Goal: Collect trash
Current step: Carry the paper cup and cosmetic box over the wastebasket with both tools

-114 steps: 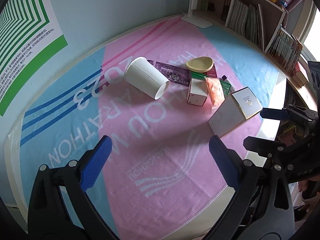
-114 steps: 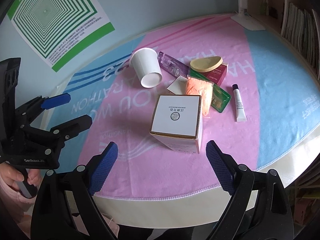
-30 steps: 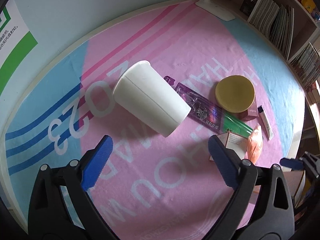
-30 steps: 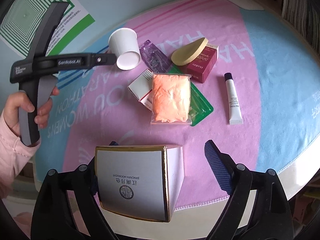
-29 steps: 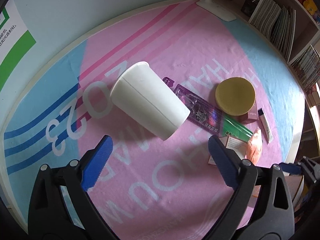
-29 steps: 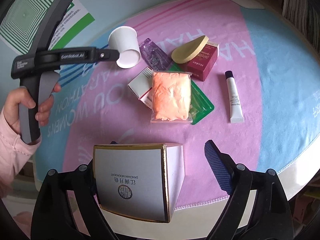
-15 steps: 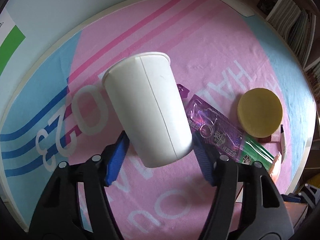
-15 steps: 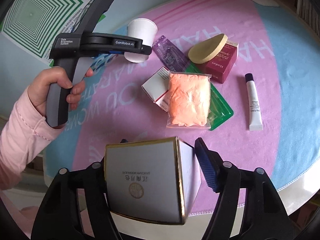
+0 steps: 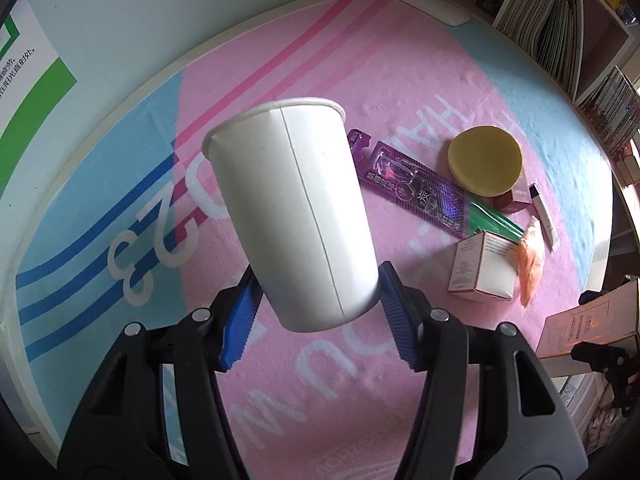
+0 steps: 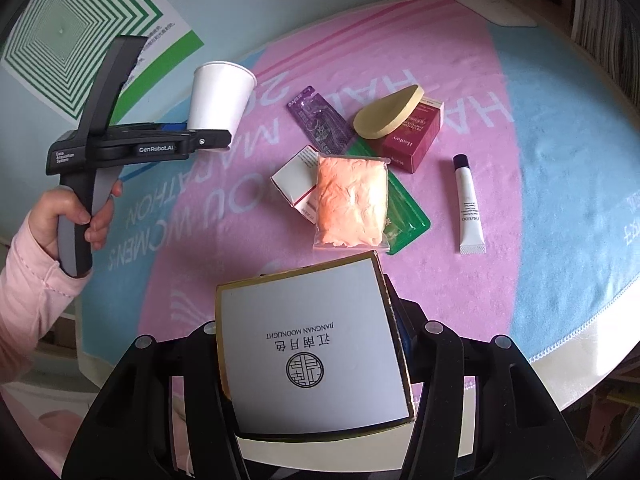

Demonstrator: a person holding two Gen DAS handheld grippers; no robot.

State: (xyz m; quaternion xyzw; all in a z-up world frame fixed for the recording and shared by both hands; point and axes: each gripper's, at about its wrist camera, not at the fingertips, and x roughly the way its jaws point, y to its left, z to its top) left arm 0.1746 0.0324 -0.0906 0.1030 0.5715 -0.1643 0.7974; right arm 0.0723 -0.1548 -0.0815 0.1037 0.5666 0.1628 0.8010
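Cup [image 9: 296, 216] clamped in left jaws, box [image 10: 316, 344] in right; six items left on tabletop [image 10: 560, 152], no bin visible.

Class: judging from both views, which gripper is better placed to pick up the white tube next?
Neither yet: both are full. The right gripper, holding the box, is nearer the tube.

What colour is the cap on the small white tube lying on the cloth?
Dark purple, almost black; the tube shows best in the right wrist view.

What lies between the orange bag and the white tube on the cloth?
In the right wrist view, the green packet juts out from under the orange bag; beyond it is bare pink cloth up to the white tube.
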